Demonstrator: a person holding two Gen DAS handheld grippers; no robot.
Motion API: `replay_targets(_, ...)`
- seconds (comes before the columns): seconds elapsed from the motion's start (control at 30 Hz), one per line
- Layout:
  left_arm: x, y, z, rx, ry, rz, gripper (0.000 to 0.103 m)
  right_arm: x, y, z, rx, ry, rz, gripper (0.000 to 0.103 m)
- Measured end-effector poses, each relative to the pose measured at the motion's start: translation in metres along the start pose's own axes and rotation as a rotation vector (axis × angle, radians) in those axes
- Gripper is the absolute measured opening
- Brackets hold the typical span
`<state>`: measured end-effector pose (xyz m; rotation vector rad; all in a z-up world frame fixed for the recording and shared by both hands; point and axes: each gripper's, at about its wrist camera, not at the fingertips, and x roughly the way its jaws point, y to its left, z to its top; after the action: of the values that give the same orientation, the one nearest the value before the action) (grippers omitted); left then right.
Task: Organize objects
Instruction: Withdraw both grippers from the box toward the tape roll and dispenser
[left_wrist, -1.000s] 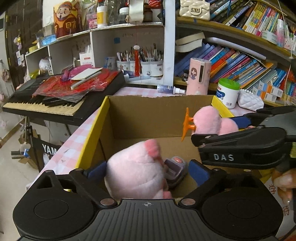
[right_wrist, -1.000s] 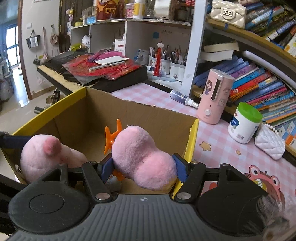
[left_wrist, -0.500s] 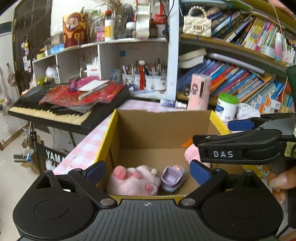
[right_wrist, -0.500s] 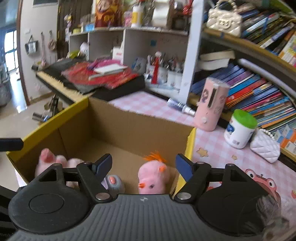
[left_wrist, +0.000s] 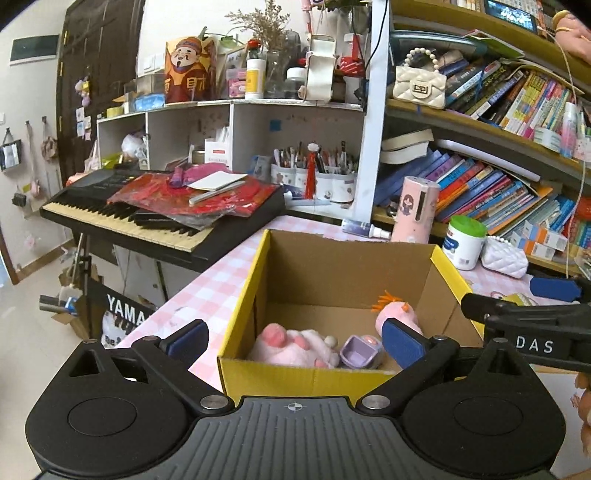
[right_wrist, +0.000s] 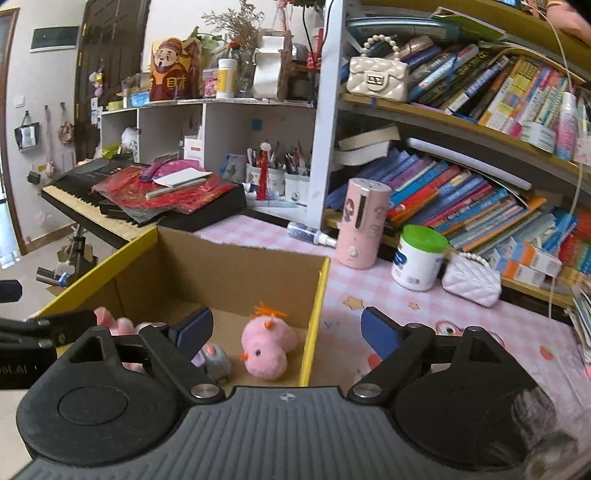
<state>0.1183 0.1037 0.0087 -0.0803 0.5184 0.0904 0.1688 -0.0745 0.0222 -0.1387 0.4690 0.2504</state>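
Note:
A yellow-edged cardboard box (left_wrist: 332, 373) (right_wrist: 317, 295) stands on the pink checked table. Inside lie a pink plush paw (left_wrist: 291, 345) (right_wrist: 110, 321), a small purple toy (left_wrist: 360, 350) (right_wrist: 216, 360) and a pink plush chick with orange tuft (left_wrist: 397, 314) (right_wrist: 267, 345). My left gripper (left_wrist: 293, 338) hangs open above the box's near edge, holding nothing. My right gripper (right_wrist: 286, 328) is over the box's right wall with its jaws opening; the chick lies below, free of the pads. The right gripper also shows at the right of the left wrist view (left_wrist: 532, 314).
A black keyboard (left_wrist: 147, 218) piled with red papers stands left of the table. Behind the box are a pink cylinder (right_wrist: 364, 221), a green-lidded jar (right_wrist: 419, 258), a white quilted purse (right_wrist: 471, 278) and a small bottle (right_wrist: 310, 232). Crowded bookshelves (right_wrist: 461, 199) fill the right.
Both grippers let go of their plush toys, which dropped into the box. Both then opened wider and drew back and upward from the box.

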Motion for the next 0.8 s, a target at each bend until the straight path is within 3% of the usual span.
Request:
replay_targets(0.23, -0.017, 0.007, -0.016, 0.023, 0.022, -0.025, 0.101, -0.019, 0.01, -0.017, 0.019, 0.035, -0.035, 0.088)
replay_targets(0.53, -0.037, 0.028, -0.046, 0.047, 0.132, 0.0, 0.101, -0.043, 0.043, -0.051, 0.004, 0.139, -0.04, 0.09)
replay_targets(0.8, -0.059, 0.044, -0.066, 0.052, 0.179, 0.0, 0.101, -0.069, 0.073, -0.076, -0.024, 0.188, -0.053, 0.095)
